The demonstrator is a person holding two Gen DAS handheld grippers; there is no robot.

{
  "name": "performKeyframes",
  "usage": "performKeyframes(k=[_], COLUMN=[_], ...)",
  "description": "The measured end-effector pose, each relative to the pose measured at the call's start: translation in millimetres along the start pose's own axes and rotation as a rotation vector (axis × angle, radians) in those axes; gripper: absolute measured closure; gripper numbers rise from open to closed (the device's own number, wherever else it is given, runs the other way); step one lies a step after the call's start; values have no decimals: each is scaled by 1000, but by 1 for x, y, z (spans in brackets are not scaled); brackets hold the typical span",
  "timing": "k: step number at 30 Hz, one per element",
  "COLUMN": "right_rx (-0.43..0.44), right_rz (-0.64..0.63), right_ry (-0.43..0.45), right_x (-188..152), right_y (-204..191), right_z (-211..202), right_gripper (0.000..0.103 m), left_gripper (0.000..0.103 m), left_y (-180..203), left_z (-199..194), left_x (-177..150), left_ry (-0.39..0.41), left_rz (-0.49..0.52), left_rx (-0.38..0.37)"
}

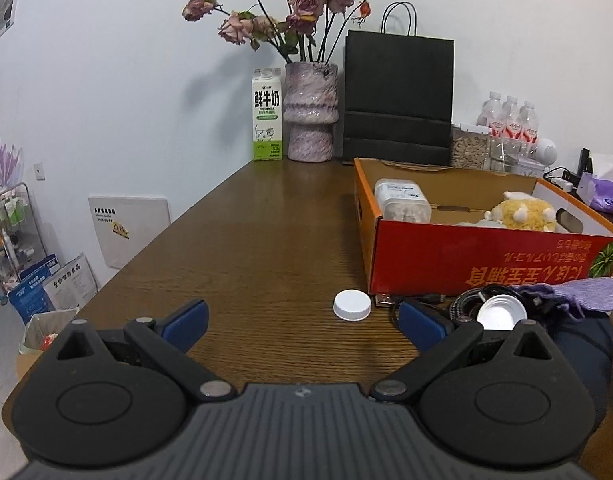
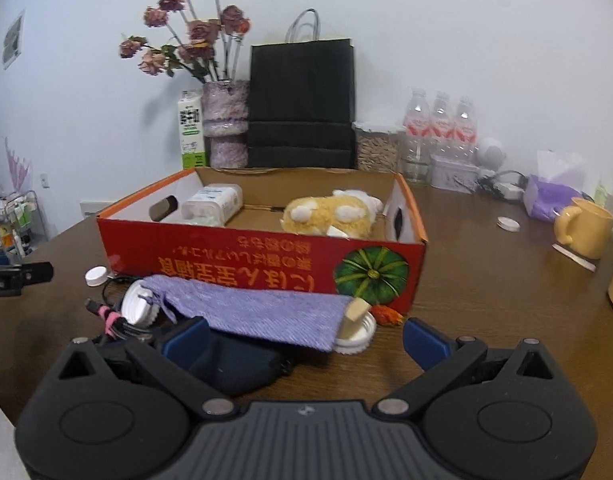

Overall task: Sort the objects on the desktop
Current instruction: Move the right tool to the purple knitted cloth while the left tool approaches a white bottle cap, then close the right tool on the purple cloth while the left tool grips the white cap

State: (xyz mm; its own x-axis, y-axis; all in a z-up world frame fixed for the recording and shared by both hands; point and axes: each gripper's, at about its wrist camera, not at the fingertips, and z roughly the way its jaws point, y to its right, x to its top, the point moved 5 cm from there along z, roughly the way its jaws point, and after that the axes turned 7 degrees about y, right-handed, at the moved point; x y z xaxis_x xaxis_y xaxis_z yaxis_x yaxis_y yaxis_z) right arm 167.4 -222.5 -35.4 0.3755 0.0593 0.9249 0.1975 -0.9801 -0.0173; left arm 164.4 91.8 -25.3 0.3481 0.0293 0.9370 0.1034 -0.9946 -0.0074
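Clutter, a purple cloth (image 2: 258, 314) draped over lids and cables, lies on the desk (image 2: 486, 300) at 12 o'clock of the right tongs (image 2: 304, 346), before the red box (image 2: 234, 268). Both tongs gape empty; left tongs (image 1: 302, 322) face a white cap (image 1: 351, 305). Lifting the cloth could drag lids off the desk.

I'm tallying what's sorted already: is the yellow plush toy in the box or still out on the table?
In. The plush toy lies inside the red box, behind its front wall, beside a white container.

On the bench (image 2: 486, 292), the box (image 2: 262, 264) holds a container (image 2: 214, 202) at left and a plush (image 2: 330, 216) at right, with a cloth (image 2: 258, 312), lids and cables in front and a bag (image 2: 302, 104) behind.
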Motion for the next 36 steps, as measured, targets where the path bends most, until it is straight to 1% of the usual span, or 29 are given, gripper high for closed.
performKeyframes(k=[7,12,13,14,15,16,17,18,19,20,22,24,25,26,27,28,31,35,36], right_rx=[12,-5,1,10,22,41,55,70,85,92,99,96,95,94,94,95,103,105,106], right_rz=[-123,-167,-170,-174,-175,-177,-175,-172,-166,-162,-155,-145,-132,-121,-107,-94,-53,-30,-24], right_ry=[-28,-13,-13,-18,-22,-27,-27,-30,-33,-36,-37,-35,-35,-35,-34,-34,-37,-37,-37], right_x=[-2,5,7,8,8,8,8,8,9,8,8,8,9,9,10,10,10,11,11], right_y=[-23,-28,-29,-30,-31,-32,-33,-34,-35,-35,-34,-31,-29,-27,-26,-25,-20,-19,-18], right_z=[16,31,34,37,39,41,41,42,42,42,42,43,43,44,44,45,47,48,48], right_gripper=[0,5,10,17,22,33,49,58,75,85,91,94,96,96,96,96,96,96,96], left_gripper=[0,0,0,0,0,0,0,0,0,0,0,3,7,9,13,20,30,37,44], left_y=[1,0,0,1,1,2,2,3,4,6,8,10,11,11,12,12,15,19,19], left_z=[5,9,11,13,15,18,20,23,26,29,36,42,45,47,50,53,61,67,68], left_x=[-1,-1,0,0,0,0,0,0,0,0,0,0,0,-1,-1,-1,-3,-4,-4], left_ry=[-8,-12,-15,-20,-27,-33,-38,-42,-46,-51,-59,-67,-71,-74,-77,-80,-97,-109,-116], left_rz=[11,10,11,13,18,22,26,30,33,36,44,44,39,36,34,34,40,51,51], left_rx=[-13,-20,-21,-23,-26,-31,-35,-41,-48,-53,-55,-56,-57,-58,-57,-55,-58,-76,-82])
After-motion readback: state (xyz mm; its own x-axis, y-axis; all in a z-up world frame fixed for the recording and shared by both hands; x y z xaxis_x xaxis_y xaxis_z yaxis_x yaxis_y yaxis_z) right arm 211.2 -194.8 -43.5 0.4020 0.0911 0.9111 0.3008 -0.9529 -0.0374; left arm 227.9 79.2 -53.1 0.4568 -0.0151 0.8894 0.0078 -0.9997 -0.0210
